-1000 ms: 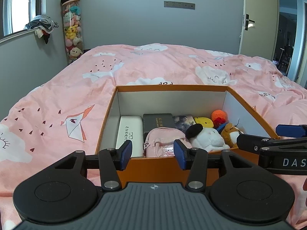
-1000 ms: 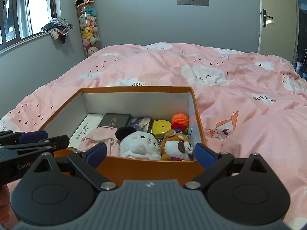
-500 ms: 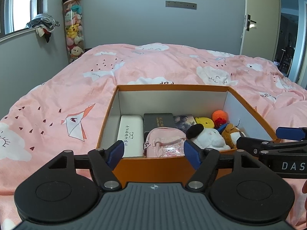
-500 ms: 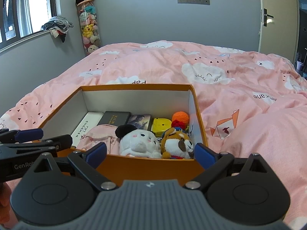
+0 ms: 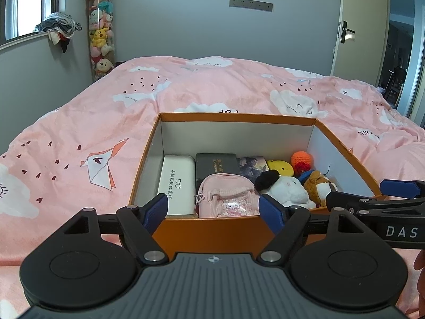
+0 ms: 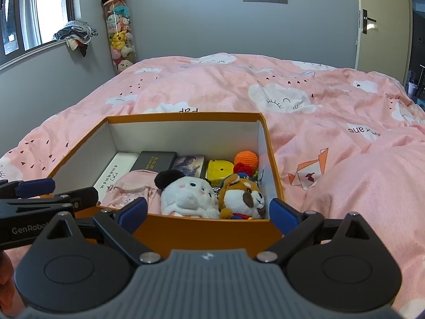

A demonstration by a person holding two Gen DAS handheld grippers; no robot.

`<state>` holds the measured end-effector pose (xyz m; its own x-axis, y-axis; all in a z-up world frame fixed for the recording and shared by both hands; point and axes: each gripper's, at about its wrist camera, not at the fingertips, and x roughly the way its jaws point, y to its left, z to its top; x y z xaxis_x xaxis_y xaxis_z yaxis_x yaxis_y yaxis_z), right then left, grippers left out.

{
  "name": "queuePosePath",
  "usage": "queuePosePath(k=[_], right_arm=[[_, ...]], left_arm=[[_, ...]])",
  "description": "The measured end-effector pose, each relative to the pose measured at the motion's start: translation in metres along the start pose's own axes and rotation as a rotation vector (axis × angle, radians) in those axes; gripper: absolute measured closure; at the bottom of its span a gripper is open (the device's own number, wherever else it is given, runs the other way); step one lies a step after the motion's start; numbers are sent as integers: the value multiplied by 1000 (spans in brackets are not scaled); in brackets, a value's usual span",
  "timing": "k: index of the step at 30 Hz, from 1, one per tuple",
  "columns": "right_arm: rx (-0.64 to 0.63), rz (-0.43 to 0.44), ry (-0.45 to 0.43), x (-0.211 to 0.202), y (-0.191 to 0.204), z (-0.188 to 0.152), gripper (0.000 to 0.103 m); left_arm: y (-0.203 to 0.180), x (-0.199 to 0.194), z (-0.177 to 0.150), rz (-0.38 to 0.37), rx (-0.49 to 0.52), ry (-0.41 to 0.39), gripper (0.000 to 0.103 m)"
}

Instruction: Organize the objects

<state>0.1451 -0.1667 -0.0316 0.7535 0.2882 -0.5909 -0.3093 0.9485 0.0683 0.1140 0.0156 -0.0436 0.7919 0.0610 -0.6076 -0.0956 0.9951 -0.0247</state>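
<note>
An orange box stands on the pink bed. Inside lie a white glasses case, a dark book, a pink pouch, a white plush, a brown plush, a yellow toy and an orange knitted ball. My left gripper is open and empty above the box's near wall. My right gripper is open and empty at the near right corner.
The pink quilt covers the bed around the box. A tall clear tube of plush toys stands by the far left wall. Clothes lie on the windowsill. A door is at the right.
My left gripper's fingers have opened wider over the last second. Both grippers have drawn back and risen slightly. The right gripper stays open.
</note>
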Motion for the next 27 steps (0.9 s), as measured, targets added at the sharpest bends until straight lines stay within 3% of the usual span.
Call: queuePosePath(k=[27], right_arm=[[-18,-16,7,3,3,-1,5]], left_arm=[[-1,0,-1,2,-6,4,12]])
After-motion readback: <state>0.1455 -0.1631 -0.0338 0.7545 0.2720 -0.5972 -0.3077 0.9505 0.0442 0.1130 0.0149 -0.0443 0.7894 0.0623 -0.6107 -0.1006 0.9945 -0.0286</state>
